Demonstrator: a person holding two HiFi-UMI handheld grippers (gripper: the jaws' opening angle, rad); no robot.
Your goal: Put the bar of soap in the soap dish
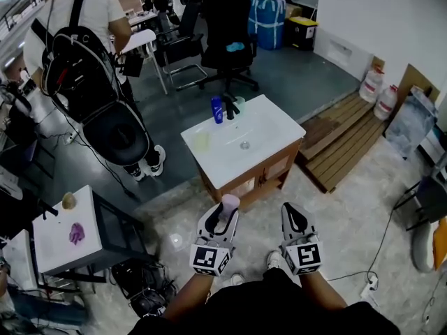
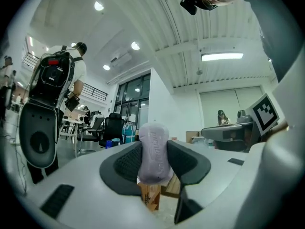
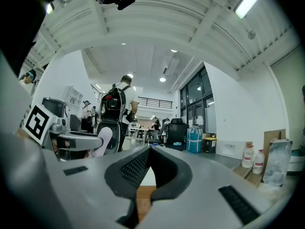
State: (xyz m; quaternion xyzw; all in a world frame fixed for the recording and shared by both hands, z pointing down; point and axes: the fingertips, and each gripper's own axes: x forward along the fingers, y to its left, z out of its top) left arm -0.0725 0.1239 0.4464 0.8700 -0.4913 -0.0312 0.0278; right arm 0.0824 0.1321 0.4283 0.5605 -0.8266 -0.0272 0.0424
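Observation:
The pale lilac bar of soap [image 2: 153,152] stands upright, pinched between the dark pads of my left gripper [image 2: 153,168]. In the head view that gripper [image 1: 228,209] holds the soap [image 1: 230,202] just in front of the white sink cabinet [image 1: 272,135], at about knee height. A pale yellow-green soap dish [image 1: 202,141] lies on the sink top's left part, well apart from the soap. My right gripper [image 1: 290,212] hangs beside the left one, shut with nothing in it. In the right gripper view its pads [image 3: 143,163] meet at the tip.
A blue bottle [image 1: 217,109] and a black tap [image 1: 230,107] stand at the sink's back edge. A person with a backpack [image 1: 84,54] stands to the left. Near left is a white side table [image 1: 63,236]; wooden pallets [image 1: 342,145] lie to the right.

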